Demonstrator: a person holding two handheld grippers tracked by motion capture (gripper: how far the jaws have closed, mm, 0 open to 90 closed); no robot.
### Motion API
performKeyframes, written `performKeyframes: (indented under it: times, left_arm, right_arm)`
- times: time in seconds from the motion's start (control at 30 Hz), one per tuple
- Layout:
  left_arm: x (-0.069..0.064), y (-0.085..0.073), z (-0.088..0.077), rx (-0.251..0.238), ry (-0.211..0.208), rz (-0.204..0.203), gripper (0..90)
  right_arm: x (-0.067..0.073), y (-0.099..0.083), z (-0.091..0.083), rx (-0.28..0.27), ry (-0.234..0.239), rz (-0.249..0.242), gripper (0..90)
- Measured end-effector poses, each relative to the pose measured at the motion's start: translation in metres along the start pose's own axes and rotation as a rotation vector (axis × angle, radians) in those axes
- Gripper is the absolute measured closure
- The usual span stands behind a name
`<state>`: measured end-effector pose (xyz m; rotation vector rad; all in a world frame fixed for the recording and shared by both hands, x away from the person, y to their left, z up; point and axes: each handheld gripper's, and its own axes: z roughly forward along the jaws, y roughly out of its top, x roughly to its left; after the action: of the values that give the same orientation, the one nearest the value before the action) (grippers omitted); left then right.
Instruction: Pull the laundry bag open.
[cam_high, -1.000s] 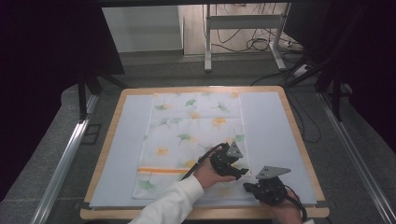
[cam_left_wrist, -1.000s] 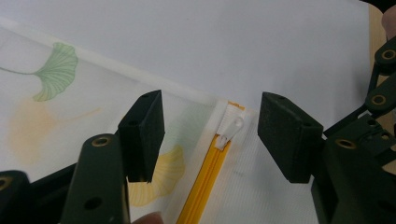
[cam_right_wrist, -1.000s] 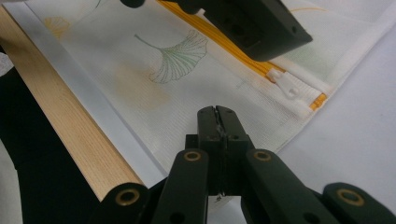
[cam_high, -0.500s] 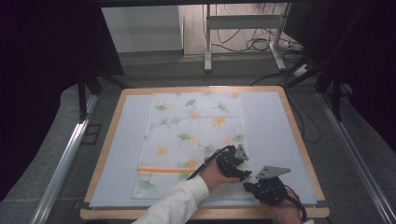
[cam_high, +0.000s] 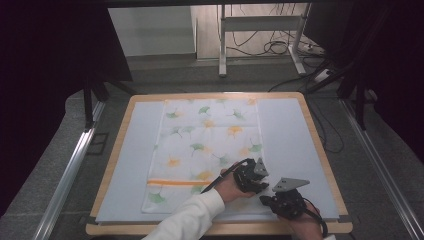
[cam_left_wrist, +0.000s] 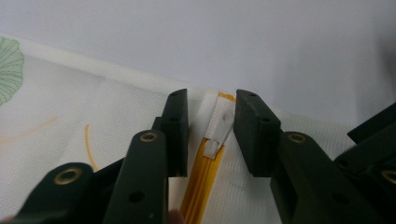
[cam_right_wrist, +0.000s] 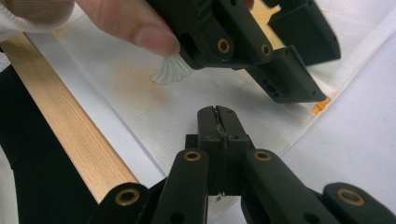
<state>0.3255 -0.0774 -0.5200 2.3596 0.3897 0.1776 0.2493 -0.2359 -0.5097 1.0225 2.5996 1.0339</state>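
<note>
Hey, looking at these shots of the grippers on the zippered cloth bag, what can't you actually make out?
- Zipper pull: the left gripper view shows a white tab between the jaws of the left gripper, which have just been closing; contact is unclear.
- Right gripper: its shut jaws hide whether they pinch the cloth bag.
- High view: both grippers' jaw tips are too small, hidden behind their own bodies.

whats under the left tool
Under the left tool lies the cloth bag, its white zipper pull and orange zipper between the closing jaws. The mat beneath the bag is covered.
</note>
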Motion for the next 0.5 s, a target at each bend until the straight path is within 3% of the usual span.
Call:
performKeyframes:
  times: [0.33, 0.5]
  left_arm:
    - [0.0024, -0.0001, 0.0001, -0.006, -0.002, -0.019, 83.4]
    - [0.0034, -0.0002, 0.0002, -0.004, -0.011, -0.035, 84.2]
  right_arm:
    - [-0.0007, 0.0004, 0.0018, 0.008, -0.004, -0.004, 88.7]
    - [-0.0007, 0.0009, 0.0023, 0.008, -0.007, -0.007, 88.6]
